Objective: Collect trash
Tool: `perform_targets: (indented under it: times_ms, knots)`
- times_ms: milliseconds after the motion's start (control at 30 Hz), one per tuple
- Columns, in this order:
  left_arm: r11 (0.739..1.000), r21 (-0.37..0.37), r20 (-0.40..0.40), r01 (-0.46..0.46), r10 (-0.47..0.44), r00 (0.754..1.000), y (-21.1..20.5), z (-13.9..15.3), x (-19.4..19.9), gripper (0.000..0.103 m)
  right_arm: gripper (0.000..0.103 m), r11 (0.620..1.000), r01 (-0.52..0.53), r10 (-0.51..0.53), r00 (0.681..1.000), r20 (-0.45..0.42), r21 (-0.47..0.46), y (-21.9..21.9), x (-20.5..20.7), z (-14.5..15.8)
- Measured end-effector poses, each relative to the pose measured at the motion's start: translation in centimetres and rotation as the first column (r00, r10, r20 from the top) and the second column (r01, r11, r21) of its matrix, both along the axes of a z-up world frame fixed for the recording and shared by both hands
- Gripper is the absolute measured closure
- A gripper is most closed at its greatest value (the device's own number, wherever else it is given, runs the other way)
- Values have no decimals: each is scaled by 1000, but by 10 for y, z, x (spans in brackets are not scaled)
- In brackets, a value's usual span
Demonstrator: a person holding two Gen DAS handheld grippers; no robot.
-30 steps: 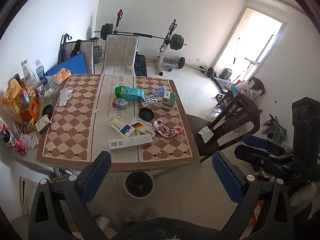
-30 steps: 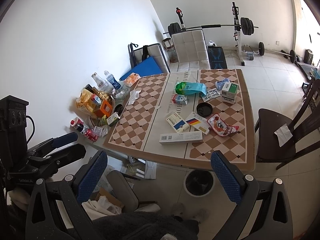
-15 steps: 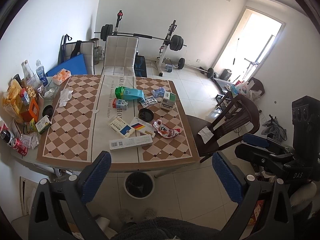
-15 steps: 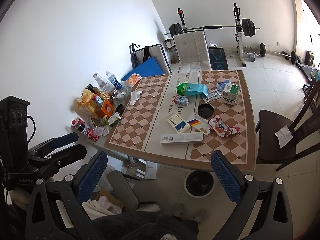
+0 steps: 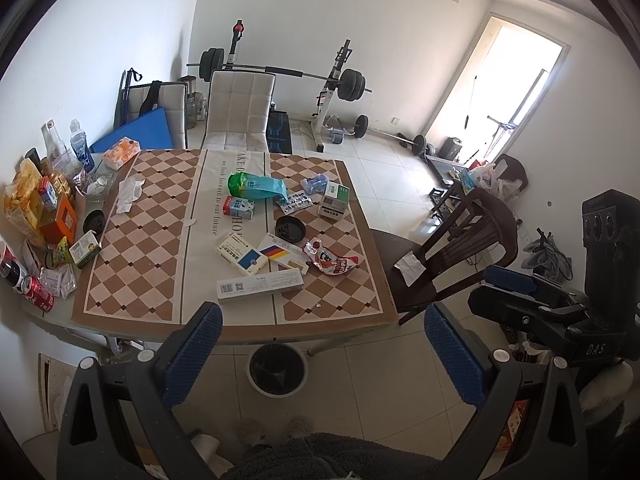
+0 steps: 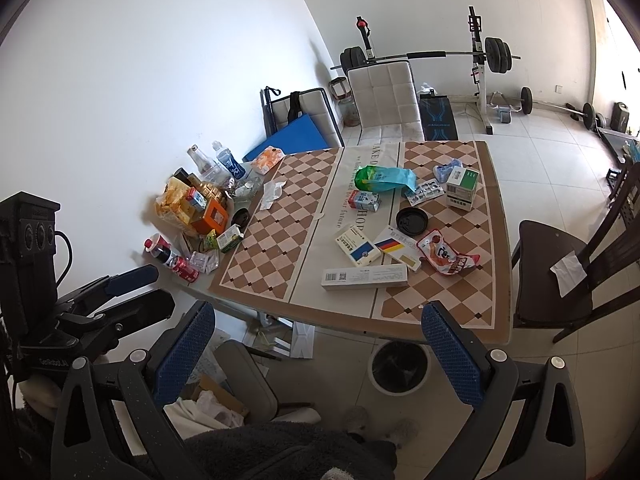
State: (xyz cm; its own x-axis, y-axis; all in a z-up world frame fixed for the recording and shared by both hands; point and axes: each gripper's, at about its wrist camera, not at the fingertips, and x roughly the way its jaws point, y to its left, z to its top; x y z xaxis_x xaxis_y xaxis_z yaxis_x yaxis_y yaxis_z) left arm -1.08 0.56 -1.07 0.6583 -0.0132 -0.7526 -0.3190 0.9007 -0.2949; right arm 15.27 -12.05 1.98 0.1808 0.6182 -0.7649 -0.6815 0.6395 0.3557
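A checkered table [image 5: 132, 280] [image 6: 260, 264] carries scattered trash: a long white box [image 5: 260, 287] [image 6: 365, 276], a red snack wrapper [image 5: 331, 262] [image 6: 447, 258], a blue-and-white box [image 5: 241, 253], a black lid [image 5: 291, 229] [image 6: 412, 220], a green bag [image 5: 256, 186] [image 6: 384, 178] and a crumpled tissue [image 5: 129, 192]. A black bin [image 5: 276, 368] [image 6: 400, 366] stands on the floor under the near table edge. My left gripper [image 5: 320, 354] and right gripper [image 6: 318, 354] are both open and empty, held well back from the table above the floor.
Snacks, bottles and cans crowd the table's left edge [image 5: 36, 216]. A dark wooden chair [image 5: 456, 248] stands right of the table, a white chair [image 5: 240, 116] behind it. A barbell rack [image 5: 336, 80] stands at the far wall. A grey stool [image 6: 244, 380] stands near left.
Both cameras have drifted very slightly; the table sits a touch lower in view. Nothing on the table has moved, and both grippers stay open.
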Motion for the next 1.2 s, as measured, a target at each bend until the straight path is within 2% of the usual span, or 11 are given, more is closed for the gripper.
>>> perform_targets:
  times_ms: [700, 800, 833, 900, 967, 1033, 1100, 1200]
  knots:
    - [1000, -5, -6, 21, -21, 1000, -5, 2, 9, 0, 0, 1000, 14, -14, 1000, -11, 8, 0, 0, -1]
    - [999, 54, -27, 5, -4, 1000, 0, -7, 21, 0, 0, 999, 50, -50, 998, -28, 9, 2, 3, -7]
    - [994, 106, -48, -7, 12, 999, 4, -15, 28, 0, 0, 998, 69, -69, 997, -30, 1, 3, 6, -11]
    - [973, 230, -87, -14, 35, 996, 10, -33, 46, 0, 0, 993, 117, -119, 992, -31, -33, 5, 14, -21]
    - [934, 358, -140, 1, 53, 989, 20, -60, 66, 0, 0, 984, 161, -165, 985, -46, -73, 8, 25, -38]
    - [896, 440, -207, 52, 45, 977, 30, -93, 89, 0, 0, 969, 209, -217, 975, -52, -130, 11, 42, -60]
    - [860, 491, -301, 137, 21, 953, 40, -133, 113, 0, 0, 953, 240, -256, 964, -65, -186, 14, 61, -89]
    - [804, 515, -453, 296, -38, 891, 45, -192, 148, 0, 0, 931, 251, -289, 950, -115, -266, 20, 93, -140]
